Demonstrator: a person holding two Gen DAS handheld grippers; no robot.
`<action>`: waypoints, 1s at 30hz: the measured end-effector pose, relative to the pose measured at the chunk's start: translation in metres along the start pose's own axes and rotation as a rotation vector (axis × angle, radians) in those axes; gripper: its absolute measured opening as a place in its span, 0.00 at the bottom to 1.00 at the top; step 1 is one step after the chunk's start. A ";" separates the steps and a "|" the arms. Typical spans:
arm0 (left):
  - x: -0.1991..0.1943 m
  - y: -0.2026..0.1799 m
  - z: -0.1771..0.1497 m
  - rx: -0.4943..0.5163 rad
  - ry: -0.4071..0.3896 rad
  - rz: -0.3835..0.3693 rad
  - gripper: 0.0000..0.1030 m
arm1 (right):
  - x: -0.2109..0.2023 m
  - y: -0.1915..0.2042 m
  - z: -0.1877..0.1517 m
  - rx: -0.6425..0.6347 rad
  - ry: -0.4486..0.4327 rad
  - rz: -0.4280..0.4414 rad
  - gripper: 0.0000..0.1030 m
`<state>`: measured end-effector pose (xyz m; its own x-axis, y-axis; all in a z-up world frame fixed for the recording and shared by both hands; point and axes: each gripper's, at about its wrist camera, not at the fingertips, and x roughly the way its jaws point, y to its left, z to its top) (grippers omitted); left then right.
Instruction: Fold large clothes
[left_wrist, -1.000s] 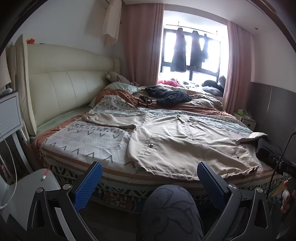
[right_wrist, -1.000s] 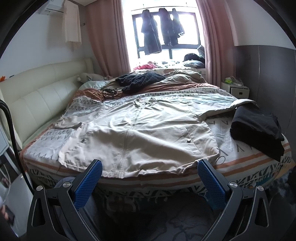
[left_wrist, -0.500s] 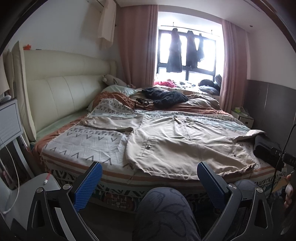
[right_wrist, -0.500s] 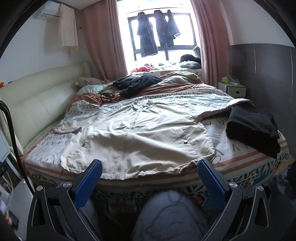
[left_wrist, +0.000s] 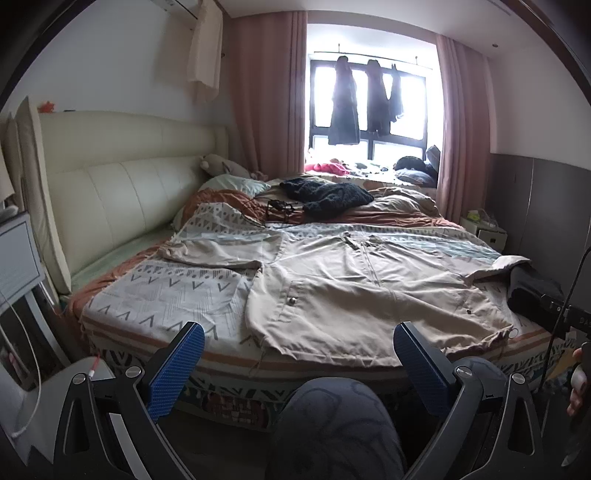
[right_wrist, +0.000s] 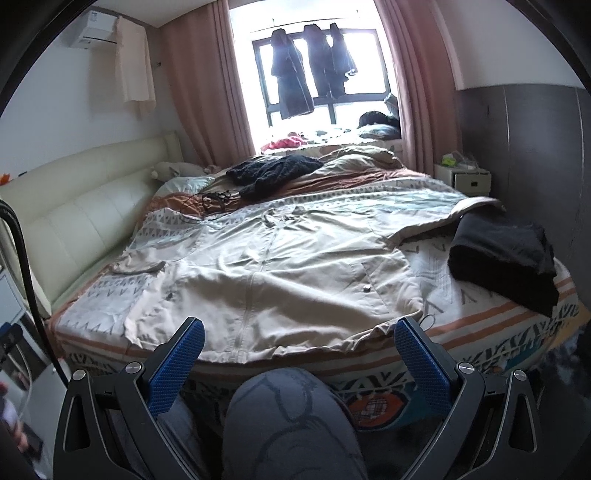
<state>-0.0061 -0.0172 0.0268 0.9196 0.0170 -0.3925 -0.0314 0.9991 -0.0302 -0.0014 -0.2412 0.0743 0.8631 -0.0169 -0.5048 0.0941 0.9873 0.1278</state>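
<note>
Jacket: a large beige zip-front cotton jacket (right_wrist: 273, 273) lies spread flat, front up, across the near half of a wide bed with a patterned white-and-orange cover (right_wrist: 491, 314). Its hem runs along the foot edge, nearest the operator; its collar points toward the window. One sleeve extends toward the cream padded headboard (left_wrist: 110, 192), the other toward a folded black garment (right_wrist: 506, 254) at the opposite side, whose edge rests on the cuff end. This flat layout appears deliberate: judged from the task, the garment is smoothed and ready for a first fold, none of which is yet made.

Other items sit well clear of the jacket: a dark knitted sweater (left_wrist: 328, 197) and tangled cables toward the window side, dark coats hanging at the window (right_wrist: 310, 62).

Left gripper (left_wrist: 295, 362): blue-padded jaws spread wide, holding nothing, level, aimed at the hem's left corner region, short of the mattress edge. Right gripper (right_wrist: 295, 358): likewise spread wide and empty, aimed along the zip line, also short of the bed. Both are held low, above the operator's knee in grey patterned trousers (right_wrist: 291, 417). No contact with fabric is present.
</note>
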 end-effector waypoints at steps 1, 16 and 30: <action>0.003 0.001 0.004 0.001 -0.006 0.002 0.99 | 0.002 -0.001 0.001 0.005 0.004 0.003 1.00; 0.070 0.028 0.047 -0.059 0.042 0.034 0.99 | 0.081 0.023 0.058 0.003 0.045 0.041 1.00; 0.171 0.078 0.080 -0.122 0.137 0.105 0.99 | 0.194 0.066 0.110 -0.040 0.126 0.086 1.00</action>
<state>0.1801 0.0670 0.0306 0.8473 0.1066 -0.5204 -0.1789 0.9797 -0.0905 0.2271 -0.1970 0.0788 0.7981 0.0855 -0.5965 0.0007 0.9898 0.1428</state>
